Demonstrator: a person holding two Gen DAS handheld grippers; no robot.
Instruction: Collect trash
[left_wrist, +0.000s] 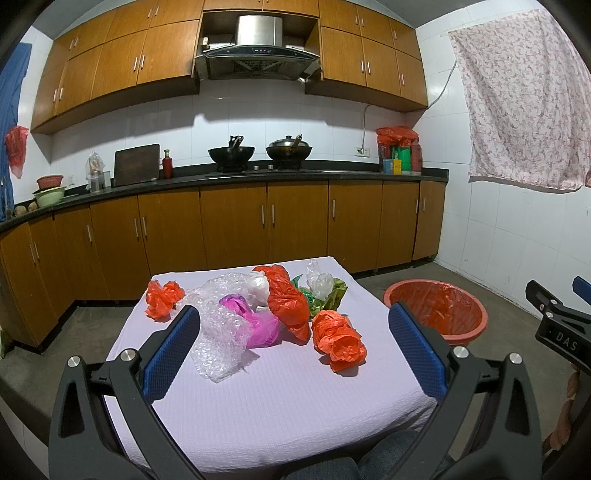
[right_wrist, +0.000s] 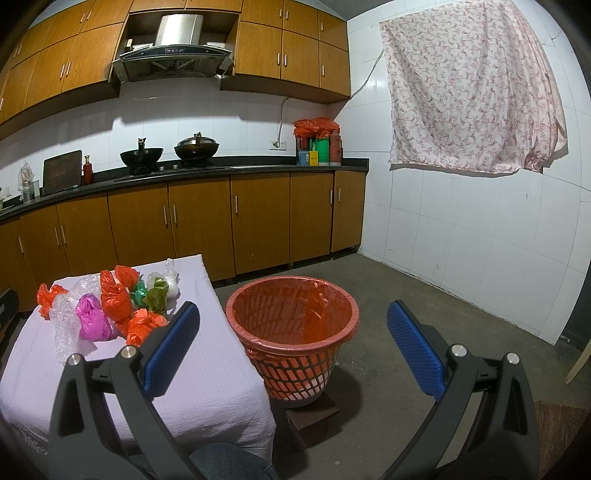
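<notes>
four orange bags (left_wrist: 339, 339), one basket (left_wrist: 466, 331) — two woks (left_wrist: 231, 153)

This is a home kitchen. Wooden wall cabinets (left_wrist: 118, 70) run at twelve o'clock above a white tiled wall, with a steel range hood (left_wrist: 258, 55) between them. Below, a dark counter (left_wrist: 351, 174) carries a gas hob with two woks (left_wrist: 231, 152), a cutting board (left_wrist: 136, 164) leaning on the tiles, a red bottle (left_wrist: 167, 164) and bowls (left_wrist: 50, 192) at nine o'clock. Base cabinets (left_wrist: 236, 225) stand under it. A floral cloth (right_wrist: 469, 88) hangs on the tiled wall at two o'clock, above a bare concrete floor (right_wrist: 424, 295).
</notes>
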